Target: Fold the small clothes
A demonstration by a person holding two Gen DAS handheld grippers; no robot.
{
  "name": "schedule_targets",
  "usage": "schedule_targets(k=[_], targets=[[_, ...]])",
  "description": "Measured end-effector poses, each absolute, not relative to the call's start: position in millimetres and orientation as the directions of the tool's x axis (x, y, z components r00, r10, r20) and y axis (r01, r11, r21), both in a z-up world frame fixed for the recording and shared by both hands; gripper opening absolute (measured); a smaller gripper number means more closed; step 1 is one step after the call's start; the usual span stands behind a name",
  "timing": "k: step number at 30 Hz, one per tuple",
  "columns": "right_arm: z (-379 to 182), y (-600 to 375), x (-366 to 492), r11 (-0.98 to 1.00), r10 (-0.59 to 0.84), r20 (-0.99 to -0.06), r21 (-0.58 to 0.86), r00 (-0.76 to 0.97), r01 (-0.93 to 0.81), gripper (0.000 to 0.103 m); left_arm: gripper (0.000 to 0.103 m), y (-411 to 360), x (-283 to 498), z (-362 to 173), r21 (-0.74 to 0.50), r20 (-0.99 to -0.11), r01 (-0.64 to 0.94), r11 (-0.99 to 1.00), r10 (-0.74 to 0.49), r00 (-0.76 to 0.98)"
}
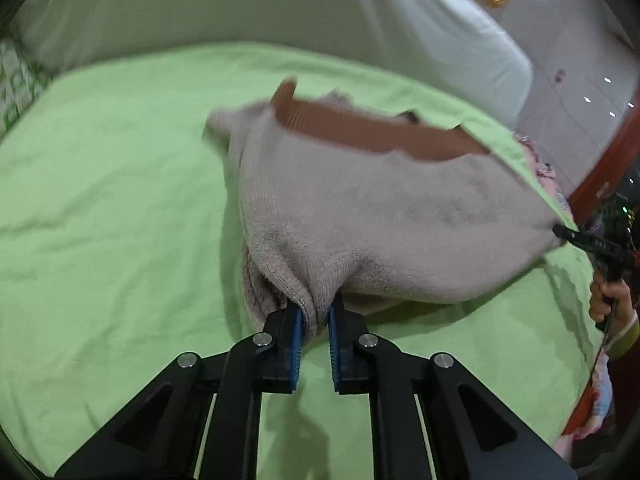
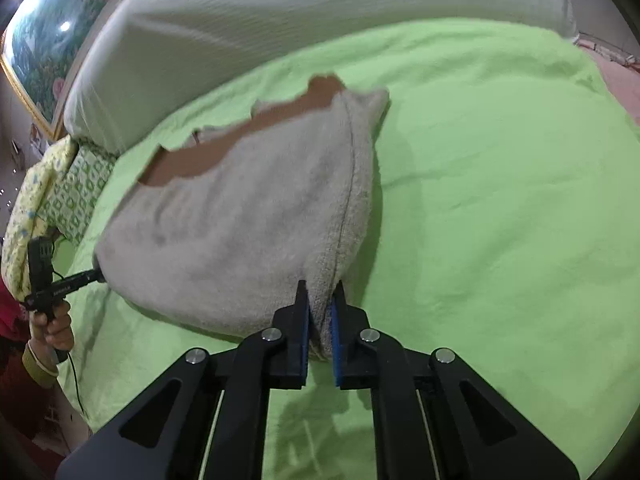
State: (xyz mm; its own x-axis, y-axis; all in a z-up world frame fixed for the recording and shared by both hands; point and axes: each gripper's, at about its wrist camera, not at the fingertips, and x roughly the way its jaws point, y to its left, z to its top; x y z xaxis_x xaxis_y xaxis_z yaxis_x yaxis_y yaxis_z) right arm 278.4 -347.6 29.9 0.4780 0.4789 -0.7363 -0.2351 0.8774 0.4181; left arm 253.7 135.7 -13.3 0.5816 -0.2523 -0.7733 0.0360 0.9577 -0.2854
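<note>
Green sheet (image 1: 100,200) covers the bed under both tongs, with a white pillow (image 2: 280,20) at the far side and a framed picture (image 2: 44,52) on the wall behind it. Only one garment is here, a grey knit sweater (image 1: 380,208) with a brown band (image 1: 372,136) at its far edge. It is stretched between the two tongs, and its far part with the band appears to reach the sheet ahead of them. The left tongs (image 1: 316,314) are closed on one near corner of the sweater; the cloth is bunched between the blue pads (image 1: 296,332) and hangs a little under them. The right tongs (image 2: 320,312) are closed on the other near corner, along a side seam (image 2: 348,200). In the left view the right tongs pull the cloth to a point at the far right, and a hand (image 1: 608,292) holds their handle. The frames are a little blurred at the far edge of the sweater, so I cannot tell exactly how the band lies. I judge that the step in hand is the first fold: the near edge is gripped at both corners and must go forward over the body toward the band. The next move calls for both tongs to travel together, keeping the edge tight and level, and to open only when the corners lie flat on the far part.
</note>
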Motion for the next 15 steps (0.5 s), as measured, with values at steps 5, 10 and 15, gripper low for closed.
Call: schedule_targets(k=[5, 10, 15], targets=[[29, -355, 276, 0.886, 0.464, -0.756, 0.409, 0.461, -0.221, 0.008, 0.009, 131, 249, -33, -0.236, -0.831, 0.082, 0.968, -0.245, 0.500], [-1, -346, 284, 0.923, 0.386, -0.830, 0.348, 0.404, -0.166, 0.010, 0.019, 141, 247, -51, -0.262, -0.859, 0.061, 0.963, -0.262, 0.440], [38, -353, 271, 0.964, 0.259, -0.791, 0.247, 0.554, -0.099, 0.052, 0.054, 165, 233, -24, -0.246, -0.853, -0.031, 0.969, -0.201, 0.482]])
